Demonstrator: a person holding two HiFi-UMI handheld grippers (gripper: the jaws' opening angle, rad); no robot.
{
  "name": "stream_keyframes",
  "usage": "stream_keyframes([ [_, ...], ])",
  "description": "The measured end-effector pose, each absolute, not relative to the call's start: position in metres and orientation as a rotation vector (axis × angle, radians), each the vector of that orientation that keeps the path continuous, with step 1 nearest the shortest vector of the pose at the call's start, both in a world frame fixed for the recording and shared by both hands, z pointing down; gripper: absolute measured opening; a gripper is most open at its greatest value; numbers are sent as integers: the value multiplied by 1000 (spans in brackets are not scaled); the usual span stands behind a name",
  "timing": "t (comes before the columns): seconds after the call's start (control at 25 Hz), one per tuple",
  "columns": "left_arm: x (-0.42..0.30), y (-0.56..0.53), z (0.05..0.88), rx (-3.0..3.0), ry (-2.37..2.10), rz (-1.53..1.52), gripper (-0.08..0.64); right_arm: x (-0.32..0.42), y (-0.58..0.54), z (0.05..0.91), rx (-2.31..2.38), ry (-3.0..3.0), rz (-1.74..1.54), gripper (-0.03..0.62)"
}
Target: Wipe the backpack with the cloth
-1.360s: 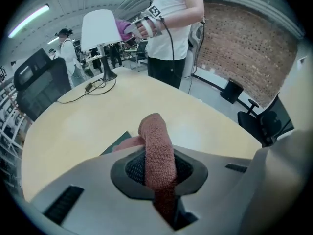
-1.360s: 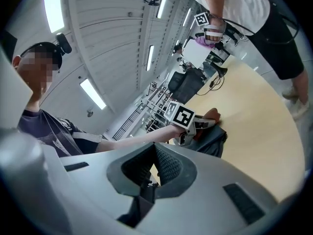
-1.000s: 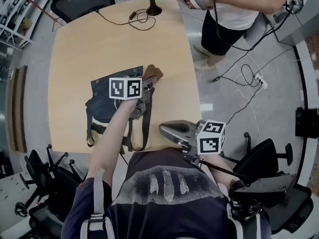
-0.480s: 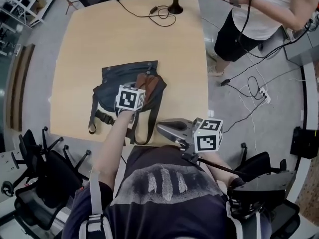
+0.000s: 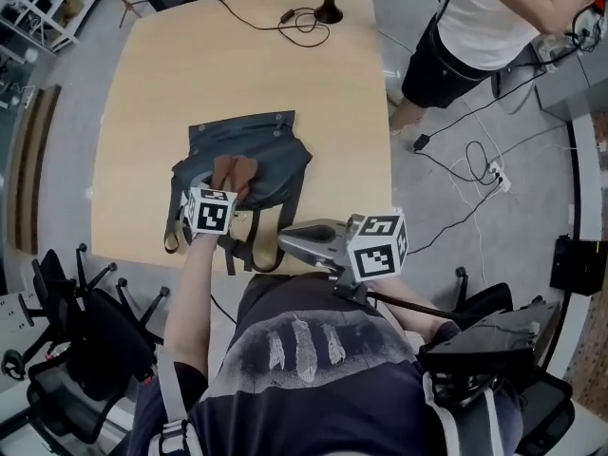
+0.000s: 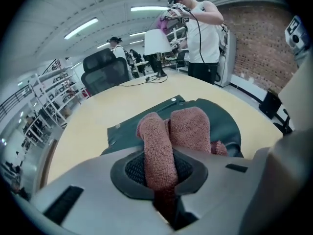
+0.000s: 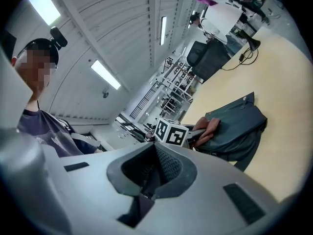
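A dark blue-grey backpack [image 5: 261,145] lies flat on the wooden table [image 5: 190,74], its straps [image 5: 285,226] hanging over the near edge. My left gripper [image 5: 226,190] is shut on a reddish-brown cloth [image 5: 235,172], which rests folded on the middle of the bag. In the left gripper view the cloth [image 6: 168,136] runs up between the jaws and lies on the backpack [image 6: 222,124]. My right gripper [image 5: 288,239] hovers at the table's near edge, right of the straps, shut on nothing. The right gripper view shows the backpack [image 7: 239,126] and the cloth [image 7: 209,127] beyond its jaws.
A lamp base [image 5: 330,12] and a black cable [image 5: 299,28] sit at the table's far edge. A person [image 5: 484,17] stands beyond the far right corner. Office chairs [image 5: 81,335] are at my left, another chair [image 5: 494,335] at my right. Cables [image 5: 470,164] trail on the floor.
My left gripper has dragged the cloth from the backpack's right side leftward and toward me, onto its middle. The right gripper has stayed by the table's near edge.
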State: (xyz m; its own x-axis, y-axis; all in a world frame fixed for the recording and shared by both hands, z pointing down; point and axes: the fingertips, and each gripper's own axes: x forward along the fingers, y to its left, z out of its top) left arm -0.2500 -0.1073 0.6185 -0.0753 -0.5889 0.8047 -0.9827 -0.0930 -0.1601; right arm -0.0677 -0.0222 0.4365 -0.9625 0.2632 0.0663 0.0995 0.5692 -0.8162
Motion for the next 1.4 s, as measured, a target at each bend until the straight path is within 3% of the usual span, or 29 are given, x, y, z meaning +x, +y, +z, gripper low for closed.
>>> stream_keyframes([
  [0.36, -324, -54, 621, 1531, -1853, 993, 57, -75, -20, 438, -335, -2618, 1319, 2],
  [1.0, -377, 34, 603, 1285, -1935, 1101, 57, -38, -37, 419, -266, -2682, 1282, 2],
  [1.4, -318, 65, 531, 1414, -2048, 712, 57, -48, -5, 420, -460, -2654, 1067, 2],
])
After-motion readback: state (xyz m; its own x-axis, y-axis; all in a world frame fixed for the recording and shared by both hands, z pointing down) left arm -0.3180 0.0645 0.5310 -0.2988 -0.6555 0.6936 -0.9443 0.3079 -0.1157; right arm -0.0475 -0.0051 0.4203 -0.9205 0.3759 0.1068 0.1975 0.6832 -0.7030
